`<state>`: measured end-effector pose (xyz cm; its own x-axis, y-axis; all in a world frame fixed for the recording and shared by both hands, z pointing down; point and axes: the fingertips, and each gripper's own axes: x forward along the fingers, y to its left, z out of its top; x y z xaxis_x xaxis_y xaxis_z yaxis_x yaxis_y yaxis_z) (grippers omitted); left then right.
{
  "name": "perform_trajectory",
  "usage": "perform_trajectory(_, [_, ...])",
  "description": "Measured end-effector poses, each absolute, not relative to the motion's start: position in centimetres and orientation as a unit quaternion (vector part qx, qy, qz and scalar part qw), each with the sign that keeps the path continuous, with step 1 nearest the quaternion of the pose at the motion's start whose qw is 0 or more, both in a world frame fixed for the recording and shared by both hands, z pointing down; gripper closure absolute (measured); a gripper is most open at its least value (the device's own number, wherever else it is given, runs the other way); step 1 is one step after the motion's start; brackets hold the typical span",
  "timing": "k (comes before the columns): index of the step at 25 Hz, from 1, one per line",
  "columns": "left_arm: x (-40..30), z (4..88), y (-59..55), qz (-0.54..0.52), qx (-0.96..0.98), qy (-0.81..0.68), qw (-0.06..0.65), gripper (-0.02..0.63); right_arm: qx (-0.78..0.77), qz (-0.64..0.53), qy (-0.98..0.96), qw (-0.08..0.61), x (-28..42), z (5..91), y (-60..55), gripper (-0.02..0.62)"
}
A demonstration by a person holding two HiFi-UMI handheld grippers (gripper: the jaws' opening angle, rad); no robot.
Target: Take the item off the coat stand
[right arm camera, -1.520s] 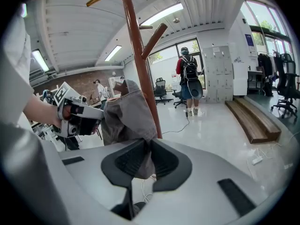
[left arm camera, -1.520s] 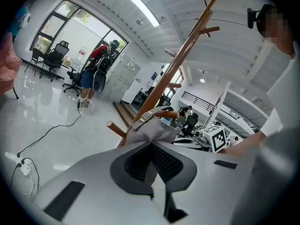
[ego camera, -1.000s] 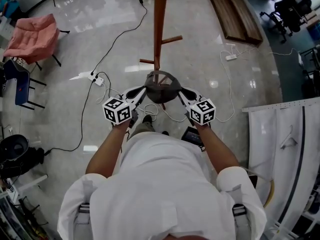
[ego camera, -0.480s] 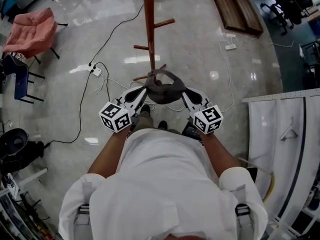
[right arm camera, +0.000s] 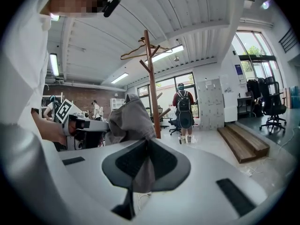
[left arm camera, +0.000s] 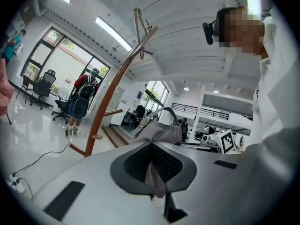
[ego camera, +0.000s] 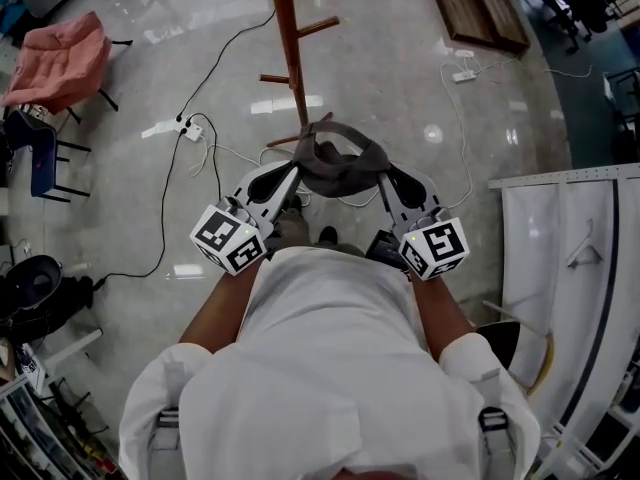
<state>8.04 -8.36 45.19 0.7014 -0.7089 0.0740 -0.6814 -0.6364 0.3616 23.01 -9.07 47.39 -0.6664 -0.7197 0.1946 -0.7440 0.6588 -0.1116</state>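
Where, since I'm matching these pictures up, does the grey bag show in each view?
Head view: grey bag at centre, between left gripper and right gripper.
Left gripper view: centre, rising from the shut jaws.
Right gripper view: left of centre, above the shut jaws.
Shared landmark: the wooden coat stand.

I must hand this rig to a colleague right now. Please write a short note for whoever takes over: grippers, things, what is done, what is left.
Left gripper: shut on one end of the grey fabric bag.
Right gripper: shut on its other end.
Bag: held in the air between both grippers, close to the brown wooden coat stand. In the left gripper view its strap arches free, with no peg through it.
Done: bag gripped and apparently off its peg.
Left: carry it clear of the stand.
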Motion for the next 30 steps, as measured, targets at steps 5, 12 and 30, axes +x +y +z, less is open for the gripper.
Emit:
perform_trajectory(5, [8.9, 42.5, -8.5, -0.039, 0.911, -0.375, 0.166, 0.589, 0.411, 0.074, -0.908, 0.046, 23.9, 45.2, -8.7, 0.557])
perform_trajectory(12, [9.9, 41.6, -8.4, -0.039, 0.916, -0.365, 0.162, 0.588, 0.409, 0.075, -0.909, 0.036, 24.5, 44.4, -8.3, 0.557])
perform_trajectory(30, [11.4, 42.7, -7.9, -0.029, 0.917, -0.358, 0.175, 0.588, 0.399, 0.097, -0.912, 0.026, 25.0, 46.3, -8.0, 0.561])
